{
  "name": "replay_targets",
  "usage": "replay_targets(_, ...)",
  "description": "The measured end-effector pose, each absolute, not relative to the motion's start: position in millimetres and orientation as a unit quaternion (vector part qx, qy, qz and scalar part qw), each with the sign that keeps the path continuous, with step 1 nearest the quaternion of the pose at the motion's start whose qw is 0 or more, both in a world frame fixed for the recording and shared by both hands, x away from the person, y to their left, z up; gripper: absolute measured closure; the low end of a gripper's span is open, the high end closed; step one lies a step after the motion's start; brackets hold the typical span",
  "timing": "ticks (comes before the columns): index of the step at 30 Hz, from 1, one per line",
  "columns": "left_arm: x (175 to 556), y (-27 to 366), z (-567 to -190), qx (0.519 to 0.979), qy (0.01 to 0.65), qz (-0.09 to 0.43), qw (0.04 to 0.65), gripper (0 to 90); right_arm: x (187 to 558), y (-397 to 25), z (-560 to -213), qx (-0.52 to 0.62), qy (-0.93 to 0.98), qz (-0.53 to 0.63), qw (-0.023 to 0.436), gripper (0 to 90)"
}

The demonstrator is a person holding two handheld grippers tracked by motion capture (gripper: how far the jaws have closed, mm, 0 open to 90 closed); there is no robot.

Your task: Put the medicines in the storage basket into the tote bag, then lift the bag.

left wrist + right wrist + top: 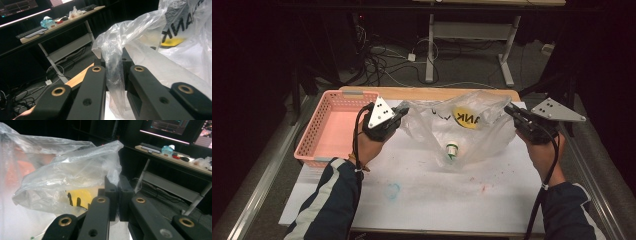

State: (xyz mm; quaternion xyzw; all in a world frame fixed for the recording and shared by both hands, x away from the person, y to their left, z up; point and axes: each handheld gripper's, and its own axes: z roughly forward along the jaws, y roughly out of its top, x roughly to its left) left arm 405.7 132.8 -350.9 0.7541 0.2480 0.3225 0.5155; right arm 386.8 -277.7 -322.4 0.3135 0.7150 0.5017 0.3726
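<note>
1. Two grippers are up in my high view, one at each side of a clear plastic bag [462,132] that sits in the middle of the frame on the white table sheet [437,200].
2. My left gripper [399,114] is left of centre, its jaws pinched shut on the bag's left edge.
3. My left gripper view confirms it: a twisted strip of the film [113,70] runs down between the two black jaws, which are closed onto it.
4. My right gripper [510,111] is right of centre in the high view, clamped on the bag's right edge.
5. My right gripper view shows the jaws pressed together with a corner of film [112,170] caught between their tips.
6. Held between the two grippers, the bag is spread wide and lifted at its upper edge, with its lower part resting on the sheet.
7. On the bag's far side I see a yellow round label [466,118] with dark letters.
8. Inside the bag, low in the middle, lies a small white and green object [452,149]; I cannot tell what it is.
9. At the upper left of the high view a pink perforated basket [319,127] stands on the table, just beside my left hand [369,142].
10. Faint blue and red marks stain the sheet in the lower middle of the frame.
</note>
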Motion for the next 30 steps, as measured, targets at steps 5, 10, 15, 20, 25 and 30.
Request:
replay_targets(5, 420, 134, -346, 0.745, 0.255, 0.318, 0.529, 86.7, 397, -282, -316, 0.322, 0.711, 0.499, 0.376, 89.9)
replay_targets(10, 436, 128, -343, 0.740, 0.259, 0.307, 0.539, 86.7, 408, -284, -306, 0.328, 0.702, 0.508, 0.375, 89.9)
replay_targets(15, 460, 116, -347, 0.732, 0.268, 0.306, 0.546, 86.8, 426, -276, -308, 0.342, 0.701, 0.506, 0.369, 90.0)
replay_targets(20, 472, 115, -333, 0.711, 0.282, 0.298, 0.572, 87.2, 439, -272, -307, 0.361, 0.697, 0.509, 0.353, 90.0)
replay_targets(25, 465, 122, -301, 0.694, 0.273, 0.326, 0.581, 87.3, 432, -269, -281, 0.349, 0.693, 0.512, 0.369, 90.0)
replay_targets(30, 457, 130, -269, 0.677, 0.275, 0.351, 0.586, 87.3, 419, -267, -250, 0.342, 0.680, 0.518, 0.389, 90.0)
